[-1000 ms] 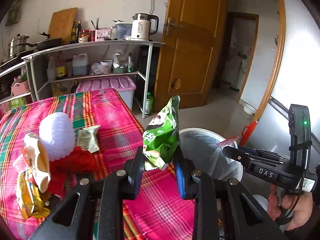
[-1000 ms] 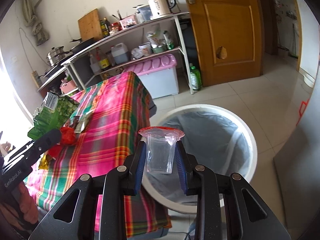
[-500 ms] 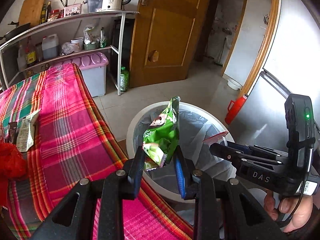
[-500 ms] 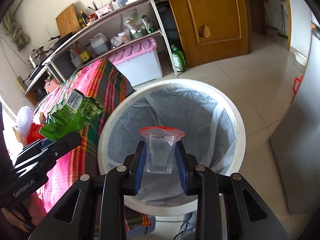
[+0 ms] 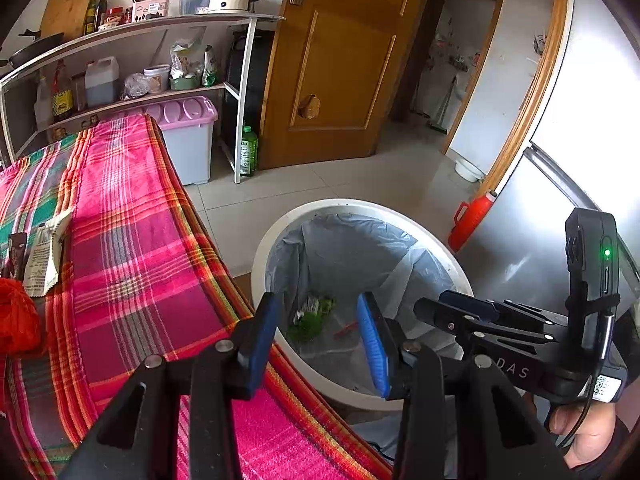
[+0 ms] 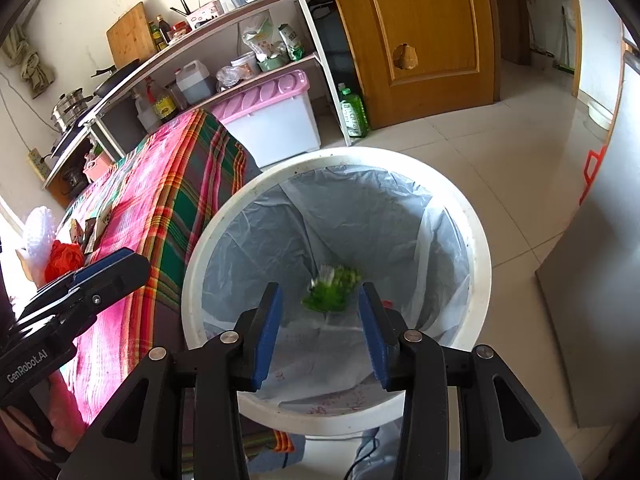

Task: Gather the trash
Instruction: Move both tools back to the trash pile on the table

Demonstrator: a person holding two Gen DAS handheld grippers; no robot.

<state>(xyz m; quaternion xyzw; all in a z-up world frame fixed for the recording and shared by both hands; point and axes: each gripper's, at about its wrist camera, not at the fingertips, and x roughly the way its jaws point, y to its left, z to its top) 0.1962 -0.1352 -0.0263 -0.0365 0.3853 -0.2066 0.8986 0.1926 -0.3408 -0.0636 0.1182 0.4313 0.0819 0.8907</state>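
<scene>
A white round trash bin (image 5: 360, 206) lined with a grey bag stands on the floor beside the table; it also shows in the right wrist view (image 6: 486, 264). A green snack bag (image 5: 312, 316) lies inside it, blurred in the right wrist view (image 6: 334, 286). A red-edged bit, likely the clear cup's lid (image 5: 347, 328), lies beside the bag. My left gripper (image 5: 318, 340) is open and empty over the bin's near rim. My right gripper (image 6: 320, 328) is open and empty above the bin; it shows in the left wrist view (image 5: 452, 312) too.
The table with a pink plaid cloth (image 5: 132, 248) holds a paper wrapper (image 5: 44, 256), a red mesh bundle (image 5: 16, 320) and a white foam net (image 6: 36, 232). A pink-lidded storage box (image 5: 188, 136), a shelf rack and a wooden door stand behind. A red jug (image 5: 470, 220) sits by the fridge.
Both grippers opened over the bin. The green snack bag and the clear cup dropped out of them into the bin.
</scene>
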